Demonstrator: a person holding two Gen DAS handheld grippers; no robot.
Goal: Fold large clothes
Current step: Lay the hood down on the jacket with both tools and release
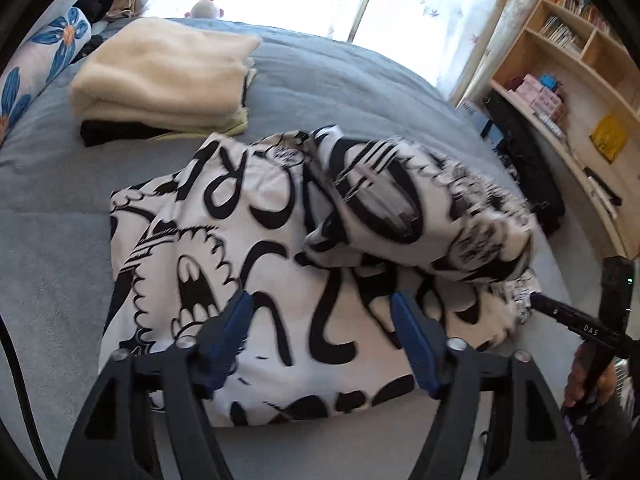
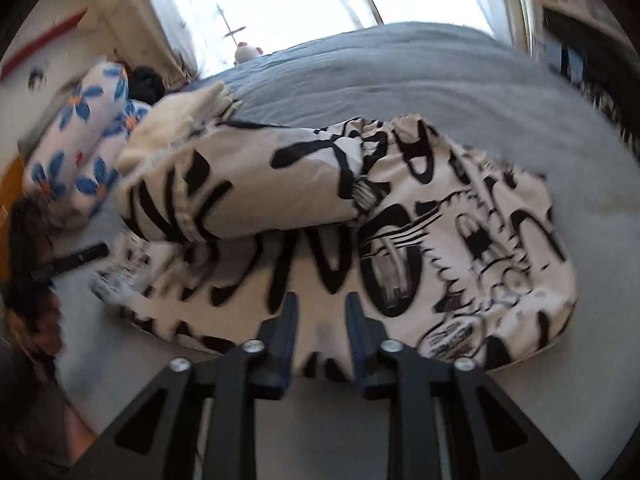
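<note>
Both grippers, left (image 1: pixel 320 312) and right (image 2: pixel 322 312), are seen with fingers released above the printed garment (image 1: pixel 256 264); its loose folded sleeve could be snagged and undone.

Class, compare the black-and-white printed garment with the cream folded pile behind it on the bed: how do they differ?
The printed garment carries bold black cartoon lettering; the cream pile is plain. The garment lies loosely folded, one flap rumpled on top; the pile is squared and stacked. The garment covers more of the bed. Both rest on the grey bedcover.
</note>
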